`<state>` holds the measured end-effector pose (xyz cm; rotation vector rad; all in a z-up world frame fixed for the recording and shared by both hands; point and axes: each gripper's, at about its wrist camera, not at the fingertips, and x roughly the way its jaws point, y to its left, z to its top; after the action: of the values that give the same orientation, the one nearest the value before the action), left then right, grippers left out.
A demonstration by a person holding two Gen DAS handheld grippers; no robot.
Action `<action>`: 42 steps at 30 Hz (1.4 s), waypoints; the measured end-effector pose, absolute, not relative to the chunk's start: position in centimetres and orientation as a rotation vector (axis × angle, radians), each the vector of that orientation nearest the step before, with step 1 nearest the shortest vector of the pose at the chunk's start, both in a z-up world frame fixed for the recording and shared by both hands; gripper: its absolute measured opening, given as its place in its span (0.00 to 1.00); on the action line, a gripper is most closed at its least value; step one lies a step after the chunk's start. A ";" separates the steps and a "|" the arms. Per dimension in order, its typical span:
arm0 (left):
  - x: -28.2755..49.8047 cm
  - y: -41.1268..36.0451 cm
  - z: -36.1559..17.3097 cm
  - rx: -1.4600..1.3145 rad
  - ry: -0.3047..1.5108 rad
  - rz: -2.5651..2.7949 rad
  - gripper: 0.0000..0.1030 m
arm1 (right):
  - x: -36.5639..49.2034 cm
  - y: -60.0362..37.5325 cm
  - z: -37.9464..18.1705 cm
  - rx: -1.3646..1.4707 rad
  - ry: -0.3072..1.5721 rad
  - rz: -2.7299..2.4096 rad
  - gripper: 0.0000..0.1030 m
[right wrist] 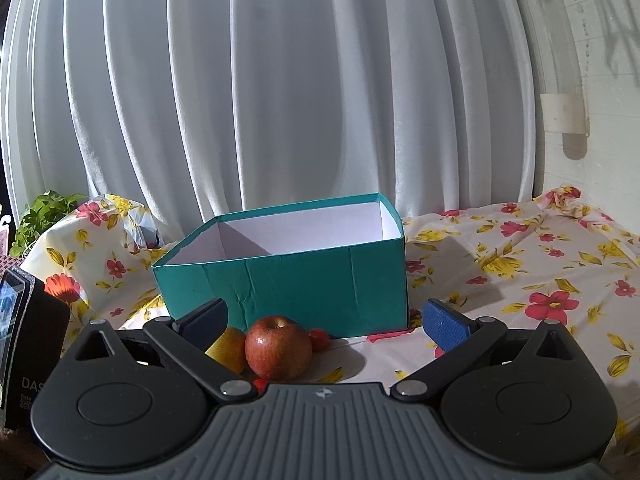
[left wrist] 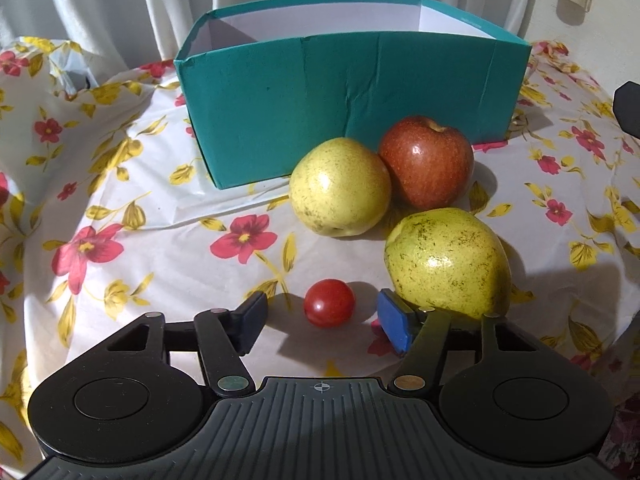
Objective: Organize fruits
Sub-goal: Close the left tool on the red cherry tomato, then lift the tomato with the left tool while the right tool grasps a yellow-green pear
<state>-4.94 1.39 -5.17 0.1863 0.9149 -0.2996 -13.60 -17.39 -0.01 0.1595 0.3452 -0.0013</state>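
Note:
A small red tomato [left wrist: 329, 302] lies on the flowered tablecloth between the fingers of my left gripper [left wrist: 322, 315], which is open, with a gap on each side of the tomato. Right of it lies a yellow-green pear [left wrist: 446, 262]. Behind are a second yellow pear [left wrist: 340, 186] and a red apple [left wrist: 427, 161], touching each other in front of the teal box [left wrist: 352, 96]. My right gripper [right wrist: 324, 322] hangs open above the cloth with nothing between its pads. The apple [right wrist: 278, 352], a pear [right wrist: 228, 348] and a small tomato [right wrist: 318, 338] lie below it.
The teal box [right wrist: 288, 284] is open-topped, white inside, and shows nothing in it. White curtains hang behind the table. A crumpled plastic bag [left wrist: 68, 68] and green leaves [right wrist: 40, 216] sit at the far left. A black object [right wrist: 24, 340] stands at the left edge.

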 end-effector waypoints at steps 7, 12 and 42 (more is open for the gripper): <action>-4.9 1.6 -5.0 0.160 0.928 -0.300 0.30 | -13.3 -17.2 0.2 0.151 0.343 0.002 1.00; -4.5 2.5 -4.5 0.118 0.940 -0.280 0.29 | -13.0 -17.0 0.1 0.134 0.350 0.005 1.00; -4.1 7.8 0.2 0.007 0.844 -0.208 0.29 | -9.6 -7.0 -6.8 -0.009 0.573 0.035 0.74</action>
<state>-4.05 7.81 0.23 0.0068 0.8438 -0.2075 -9.65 -7.03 -6.79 -0.0088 0.5729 0.0347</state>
